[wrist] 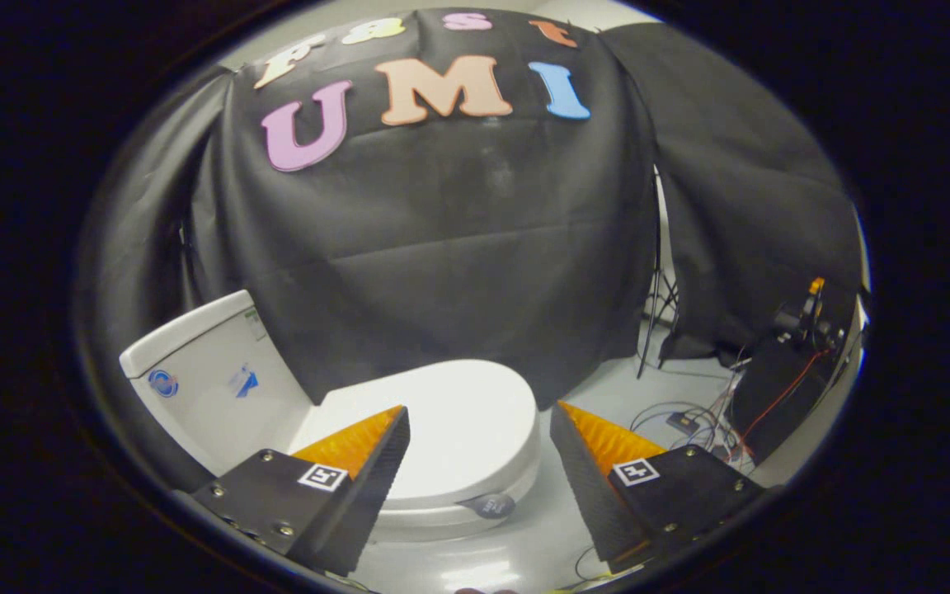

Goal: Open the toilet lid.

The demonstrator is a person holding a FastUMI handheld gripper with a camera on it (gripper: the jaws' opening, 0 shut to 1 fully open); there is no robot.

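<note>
You are holding the claw (479,441) wide and empty above the closed lid (450,429) lying between its fingers, so be lowering toward the lid's front edge.

toilet lid (450,421) partly hidden behind left finger (359,462) of the spread claw (479,466), tank (211,379) partly under cloth

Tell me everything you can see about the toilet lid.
The toilet lid is white, smooth and glossy, like plastic, oval in outline. It lies shut, flat on the seat, its hinge end toward the tank. The open gripper hovers above it, left finger over its near side; nothing visibly touches it. A small dark round tag sits at its front edge.
</note>
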